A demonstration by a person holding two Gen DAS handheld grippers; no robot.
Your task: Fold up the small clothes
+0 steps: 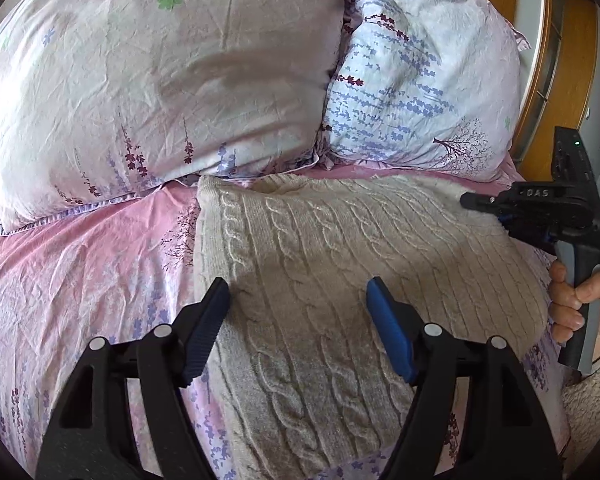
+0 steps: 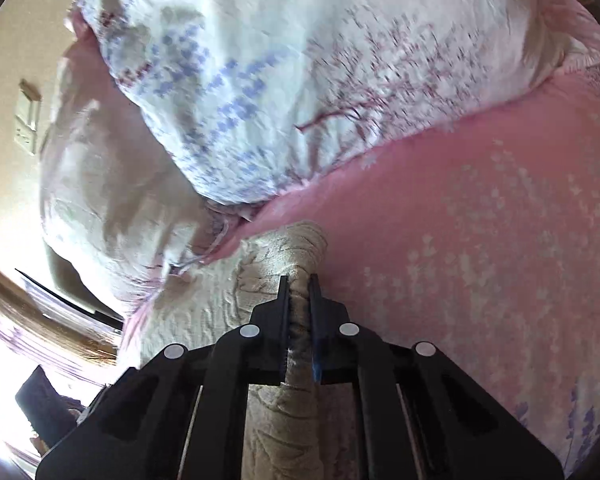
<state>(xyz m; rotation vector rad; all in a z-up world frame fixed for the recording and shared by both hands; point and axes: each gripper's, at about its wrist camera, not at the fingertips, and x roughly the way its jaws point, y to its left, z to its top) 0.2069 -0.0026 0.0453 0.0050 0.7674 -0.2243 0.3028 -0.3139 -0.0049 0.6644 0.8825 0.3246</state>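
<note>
Left wrist view: left gripper (image 1: 298,304) jaws apart, hovering over the sweater (image 1: 339,280) lying flat on the bed (image 1: 80,280), long axis 12–6; right gripper (image 2: 299,292) clamps its 3 o'clock edge.

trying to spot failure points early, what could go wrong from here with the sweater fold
1. The right gripper pinches only a narrow bunch at the edge of the cream cable-knit sweater; thick knit could slip out when pulled.
2. The left gripper is open above the sweater, so nothing pins it; the whole piece may drag across the pink sheet instead of folding.
3. The pillows sit right against the sweater's far edge and may snag it.
</note>
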